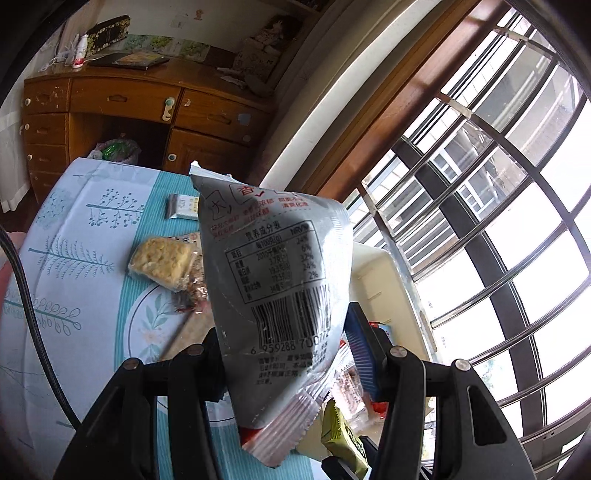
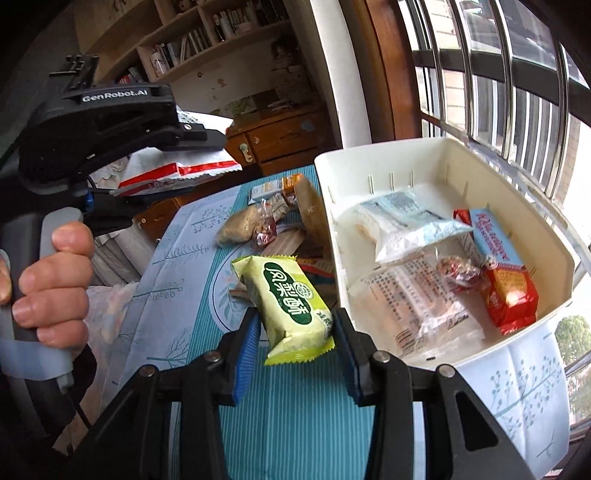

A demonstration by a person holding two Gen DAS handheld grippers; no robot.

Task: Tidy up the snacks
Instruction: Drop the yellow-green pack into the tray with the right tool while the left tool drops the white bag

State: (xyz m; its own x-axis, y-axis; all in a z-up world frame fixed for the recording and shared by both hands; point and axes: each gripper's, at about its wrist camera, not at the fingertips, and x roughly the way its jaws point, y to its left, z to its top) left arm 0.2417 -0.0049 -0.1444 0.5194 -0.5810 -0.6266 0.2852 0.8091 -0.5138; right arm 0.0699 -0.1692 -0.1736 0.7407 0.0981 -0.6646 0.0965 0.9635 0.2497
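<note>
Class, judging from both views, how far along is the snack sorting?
Done: several packets lie in the white bin. In hand: the left gripper holds a silver packet, the right gripper a green cake. Left: snacks on the tablecloth, such as the rice bar.

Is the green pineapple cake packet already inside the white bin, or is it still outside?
Outside. The right gripper holds the green packet over the blue tablecloth, beside the white bin, not within its walls.

Home room: wooden desk [image 1: 147, 99], bookshelves [image 2: 207, 33], barred window [image 1: 498, 184]
</note>
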